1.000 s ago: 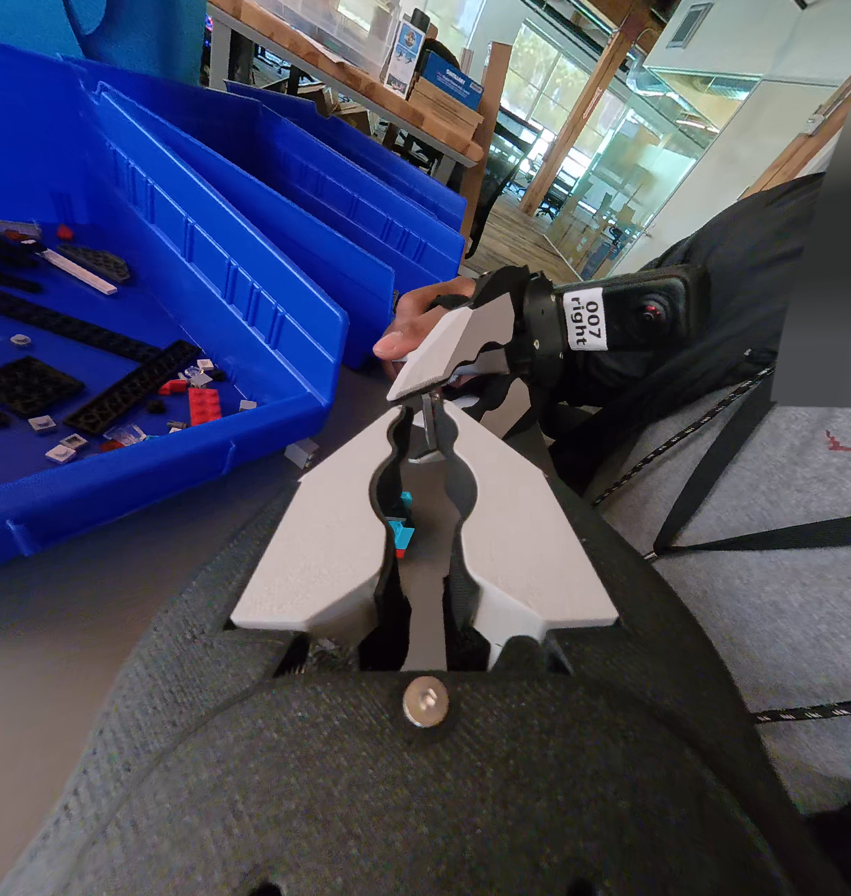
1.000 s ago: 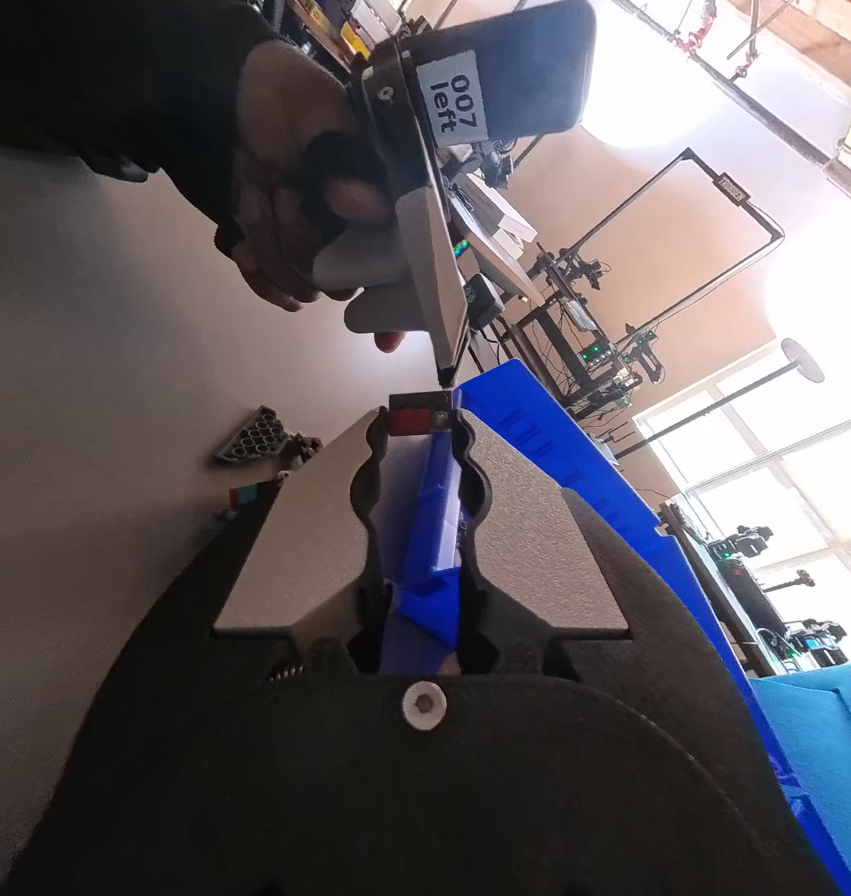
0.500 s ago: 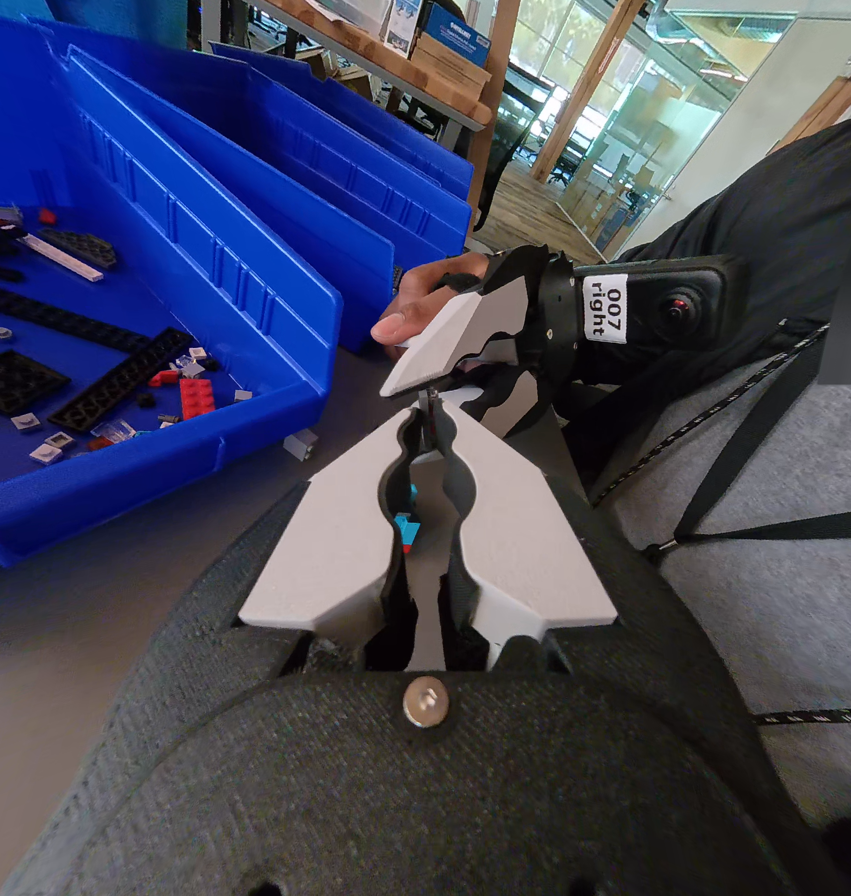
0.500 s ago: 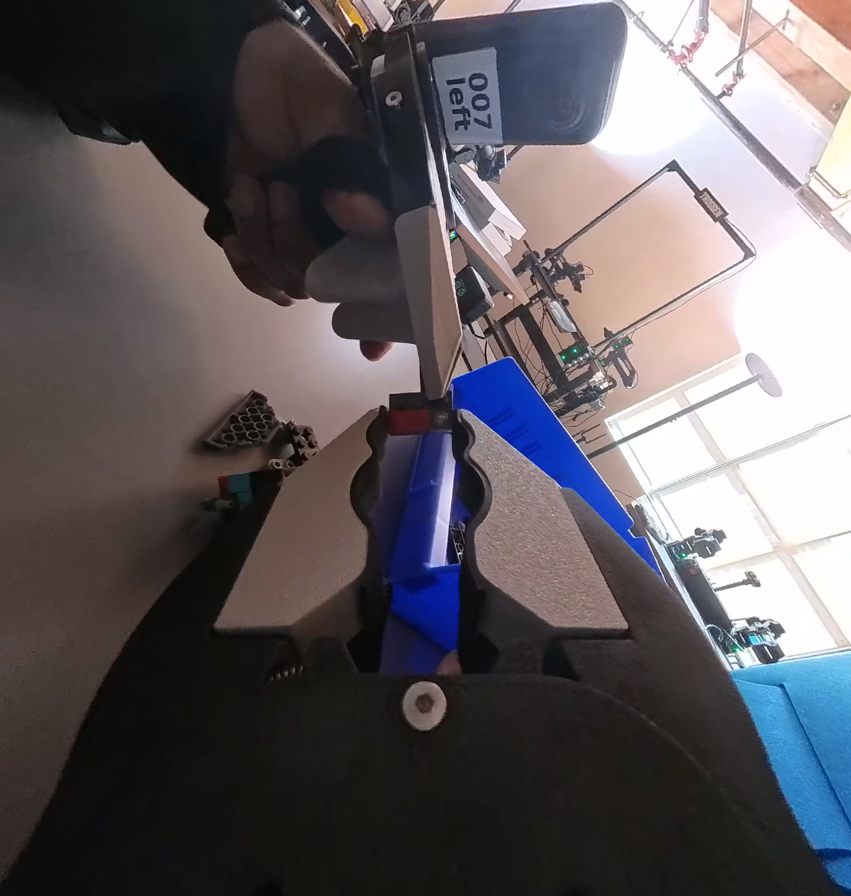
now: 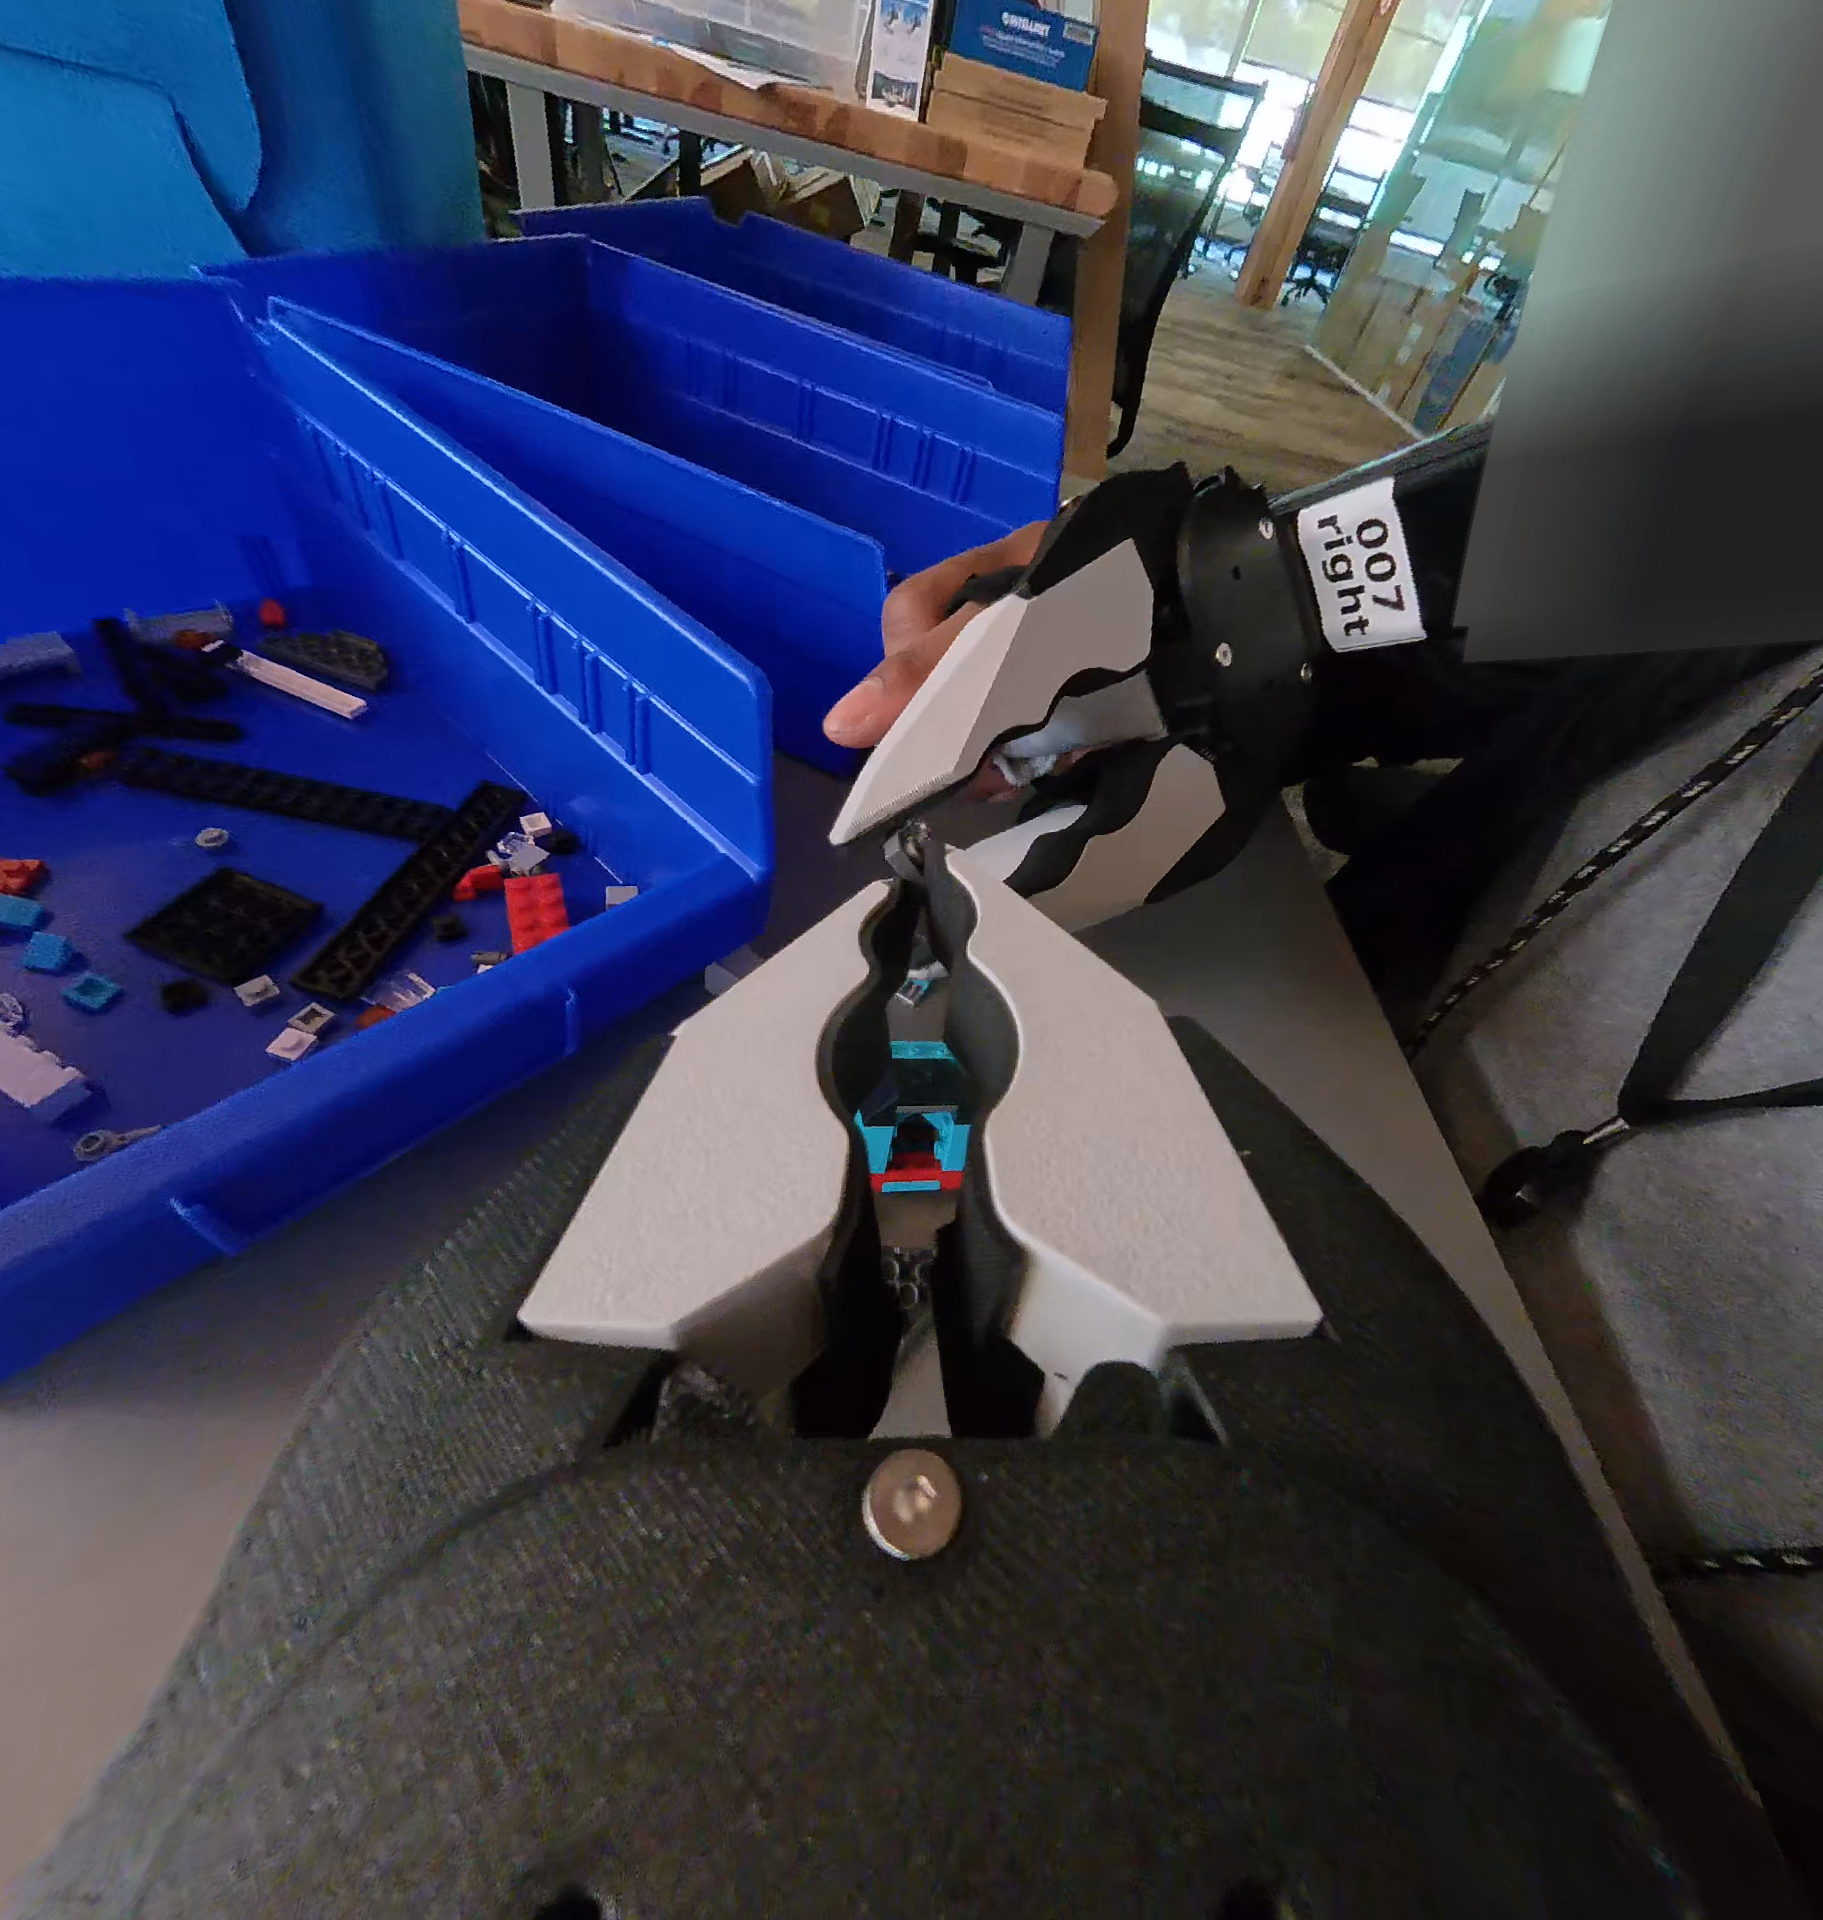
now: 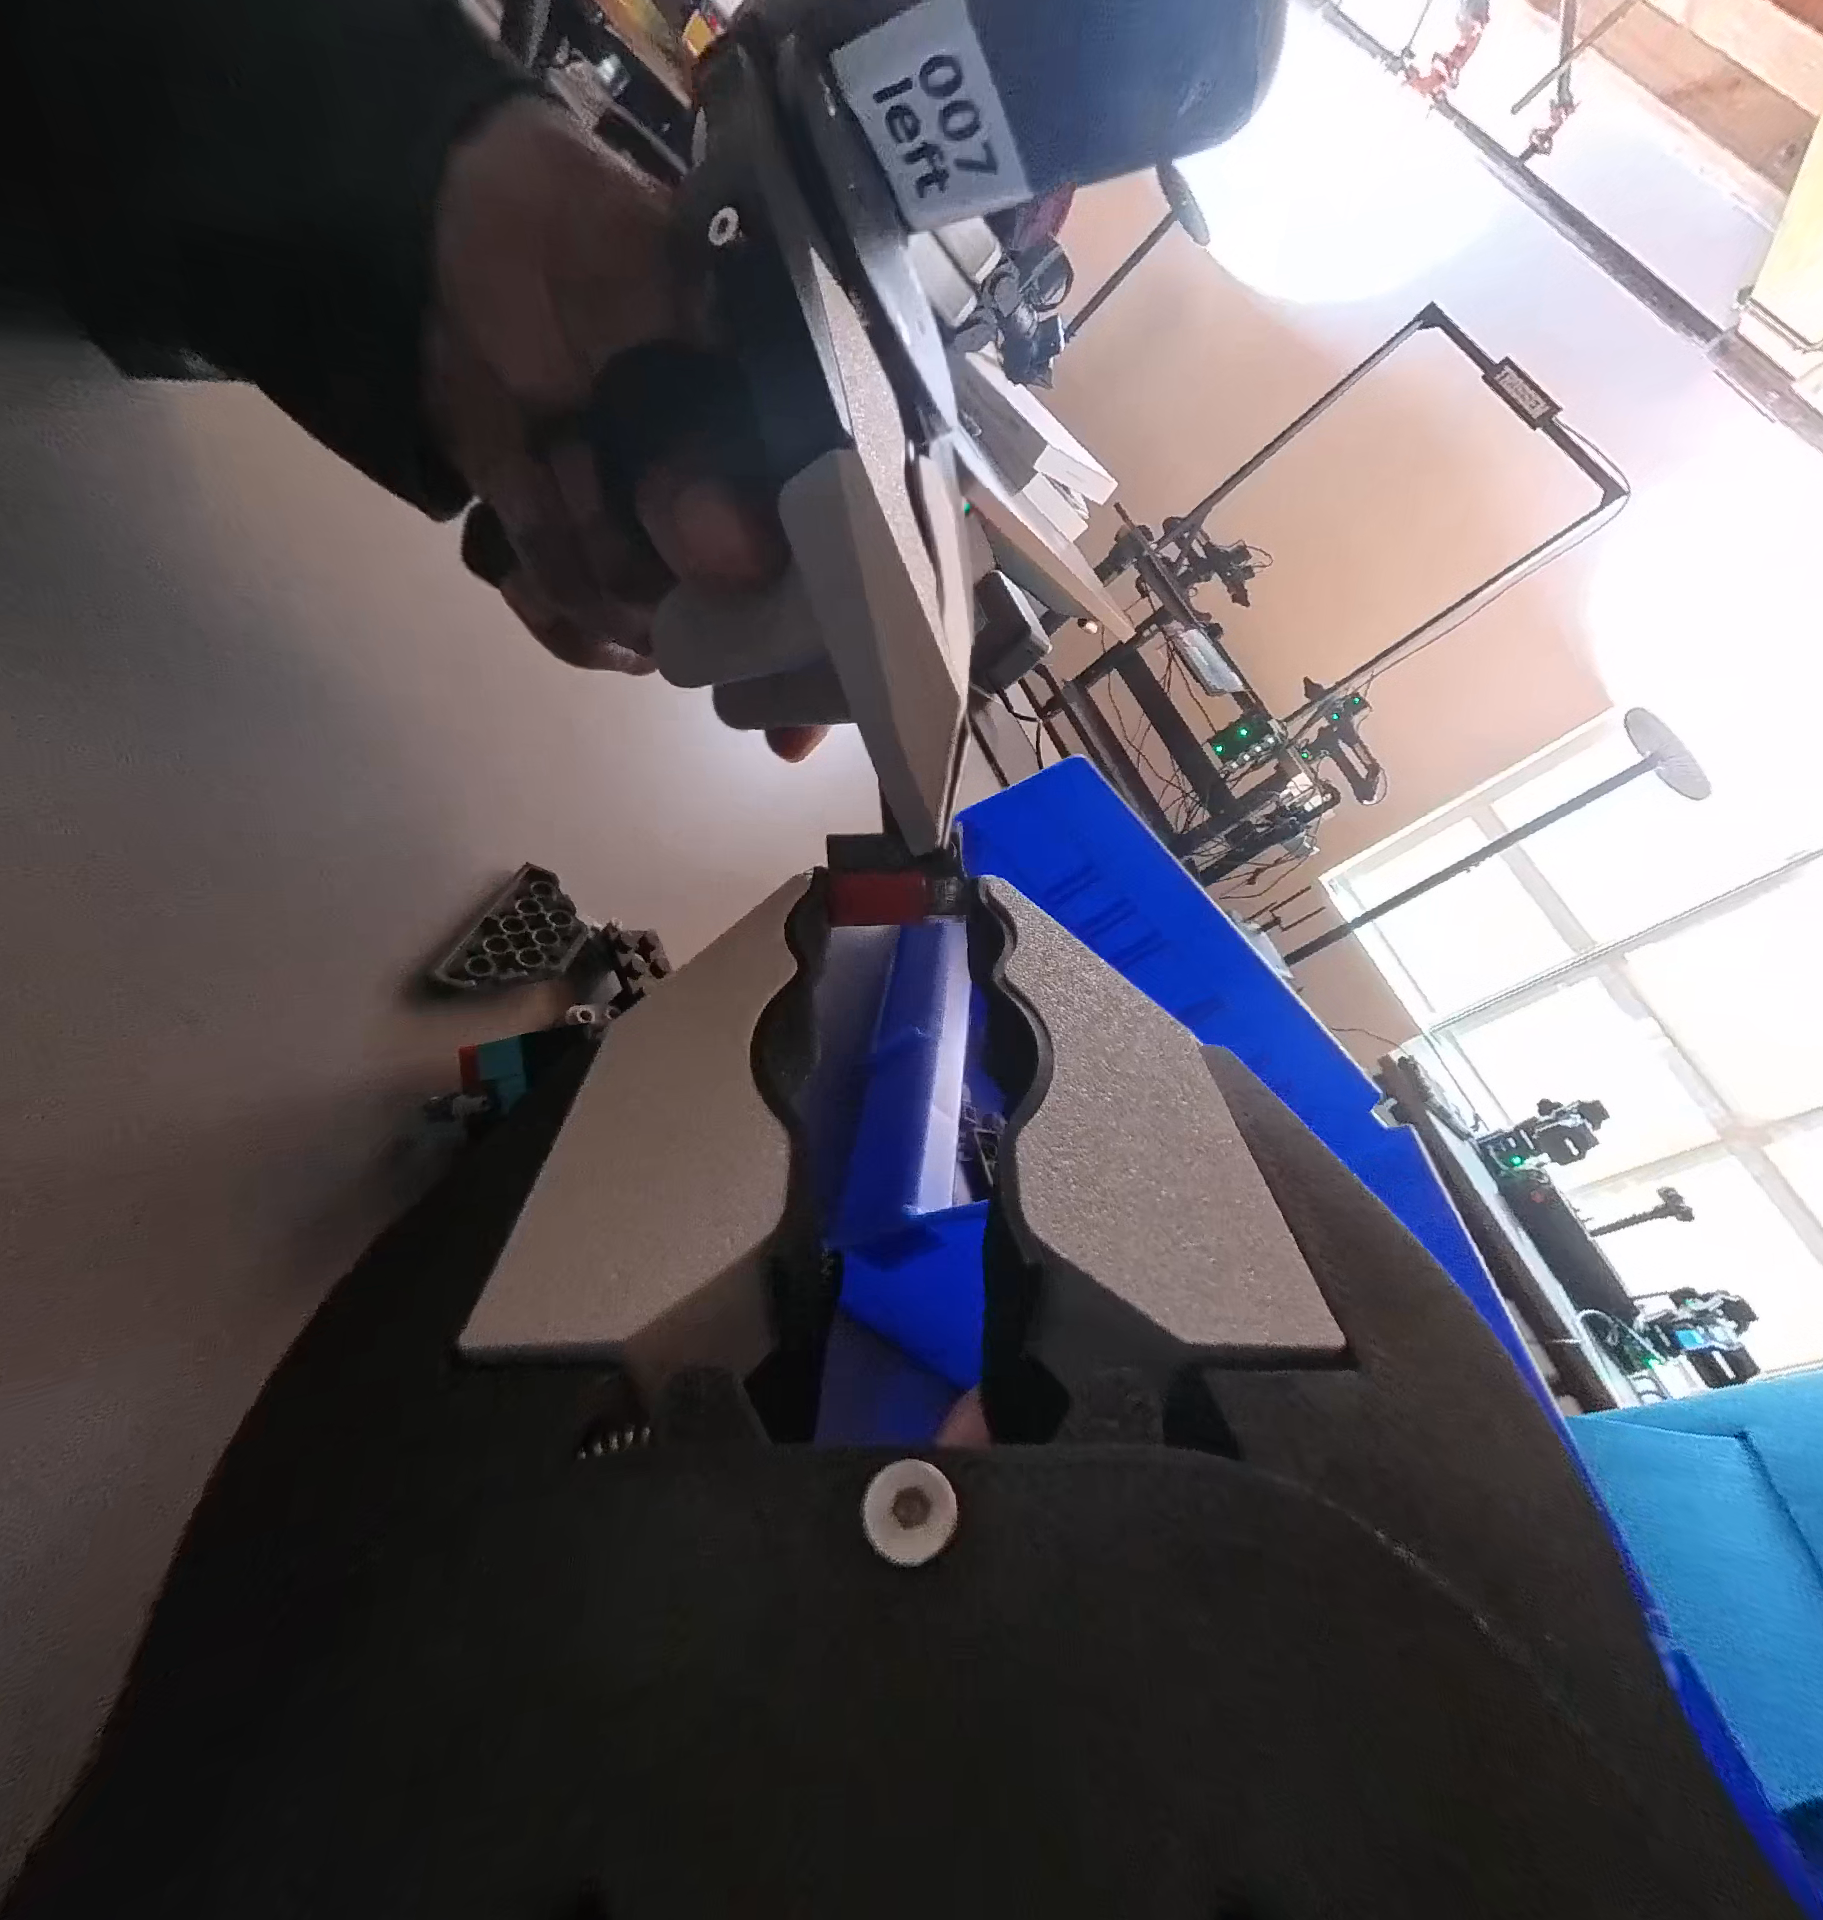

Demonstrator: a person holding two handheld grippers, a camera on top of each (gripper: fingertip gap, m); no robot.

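Two grippers meet tip to tip above a grey table [image 5: 107, 1507]. The right gripper [image 6: 891, 894] clamps a red brick [image 6: 876, 896]; the left gripper [image 5: 912, 868], nearly closed, pinches a small piece [image 5: 905, 847] beside a blue bin [image 5: 367, 1091].

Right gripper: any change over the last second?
No new grasp or release. The right gripper stays shut on the small red-and-black brick piece; the left gripper has tilted and closed in on it, tips still meeting. Blue bin and teal-red assembly unmoved.
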